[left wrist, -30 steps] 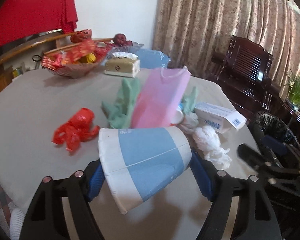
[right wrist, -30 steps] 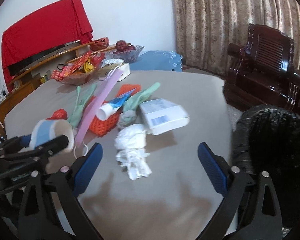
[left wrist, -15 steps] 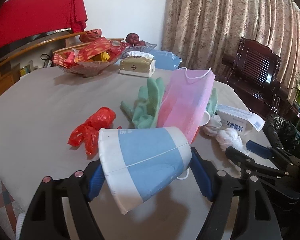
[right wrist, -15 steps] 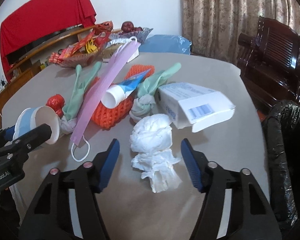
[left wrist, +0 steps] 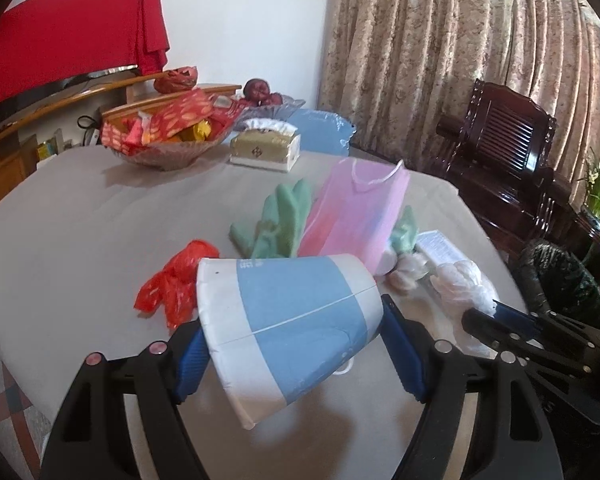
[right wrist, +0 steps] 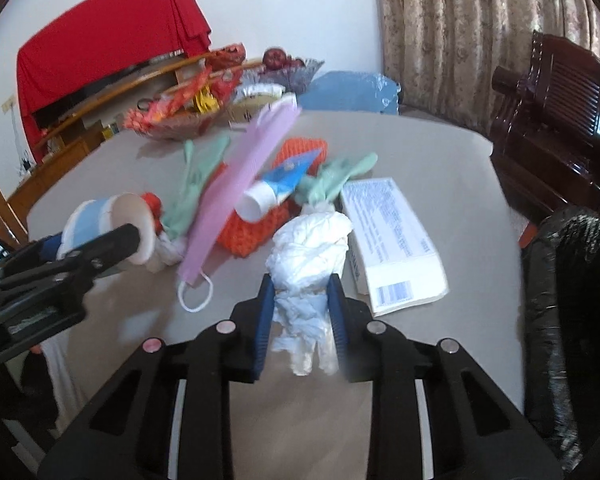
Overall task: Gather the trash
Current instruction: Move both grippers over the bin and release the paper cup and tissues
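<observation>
Grey cloth covers the round bench [right wrist: 440, 152] that carries our trash, with patterned curtains [left wrist: 440, 60] and a dark wooden chair [left wrist: 508, 152] behind it. Nearest to us, our left tongs [left wrist: 290, 344] are clenched on a blue-and-white paper cup [left wrist: 288, 320], which lies on its side between the blue pads, its mouth toward the right and its base tilted down to the left, held above the cloth. Our right tongs [right wrist: 302, 316] are closed tight on a crumpled white tissue wad [right wrist: 310, 248], whose upper part bulges above the pads while a ragged end hangs below them; whether it touches the bench we cannot tell.

Just beside the wad lies a flat white carton [right wrist: 392, 240] with a barcode label and small print we cannot read. Beyond it a pink face mask [right wrist: 240, 184] leans across an orange mesh net [right wrist: 260, 224], a blue-and-white tube [right wrist: 276, 188] and green rubber gloves [left wrist: 280, 216]. A crumpled red plastic bag [left wrist: 172, 284] sits left of the cup. Farther back stand a glass bowl of red snack packets [left wrist: 168, 132] and a gold tissue box [left wrist: 266, 148]. At the right edge of the bench, a bin lined with a black bag [right wrist: 572, 300] stands open. From the right wrist view, the left tongs reach in low from the left, level with the bench.
</observation>
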The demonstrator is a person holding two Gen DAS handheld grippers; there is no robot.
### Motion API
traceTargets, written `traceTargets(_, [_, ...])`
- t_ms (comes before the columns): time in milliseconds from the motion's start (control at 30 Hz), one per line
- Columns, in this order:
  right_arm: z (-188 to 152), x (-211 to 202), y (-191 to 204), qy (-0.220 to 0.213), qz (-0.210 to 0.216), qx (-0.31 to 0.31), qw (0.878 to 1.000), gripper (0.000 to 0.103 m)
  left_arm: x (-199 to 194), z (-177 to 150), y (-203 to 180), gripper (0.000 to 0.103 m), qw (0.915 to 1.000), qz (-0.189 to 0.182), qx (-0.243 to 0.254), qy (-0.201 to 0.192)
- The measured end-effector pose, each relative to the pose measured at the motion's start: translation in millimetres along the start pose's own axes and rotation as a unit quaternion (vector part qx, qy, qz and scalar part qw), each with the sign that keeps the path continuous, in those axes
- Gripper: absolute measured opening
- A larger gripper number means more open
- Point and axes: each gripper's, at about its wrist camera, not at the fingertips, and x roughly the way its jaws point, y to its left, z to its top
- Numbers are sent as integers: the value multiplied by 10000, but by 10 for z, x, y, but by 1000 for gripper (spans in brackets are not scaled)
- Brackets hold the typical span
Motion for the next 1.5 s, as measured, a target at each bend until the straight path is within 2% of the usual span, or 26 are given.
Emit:
traceTargets(200, [132,-429,-111,-391,-102,40,9992,26,-184,171,-243,76,9997,-143,139,-143])
traceTargets(500, [257,-1036,-438,-872,-455,263,9948,26,-464,372,-767,76,9964,-610,415,-425])
traceTargets(900, [140,-1641,-1033,-1253,-1131,546,9841,26,-544,470,-1507,76,9857,-1338,858,-566])
traceTargets(933, [119,-1684,-1098,-1269,-1192,596,9829,26,-543,475,-1578,71,9844,-1396,909,-573])
traceTargets(967, [96,-1721,-1161,-1280,-1261,640,9816,26,-536,477,-1647,59,9829,-1458,971,-565])
traceTargets(1167, [-44,-1847,-1449,-1277,-1568,860,9756,26,-441,406,-2005,57,9742,-1961,1014,-474])
traceTargets(1233, [-109,-1856,-1534,-1241,-1677,909,9738,26,-335,354,-2117,50,9724,-2045,1057,-368])
traceTargets(1333, [-216,-1862,-1628,-1177,-1764,1010,9720,26,-200,297,-2210,50,9727,-2021,1125,-198])
traceTargets(1433, [-301,-1827,-1711,-1107,-1815,1129,9706,27,-161,216,-2164,50,9751,-1847,1220,-160])
traceTargets(1500, [-347,-1780,-1741,-1040,-1810,1199,9706,27,-166,169,-2085,58,9771,-1737,1224,-134])
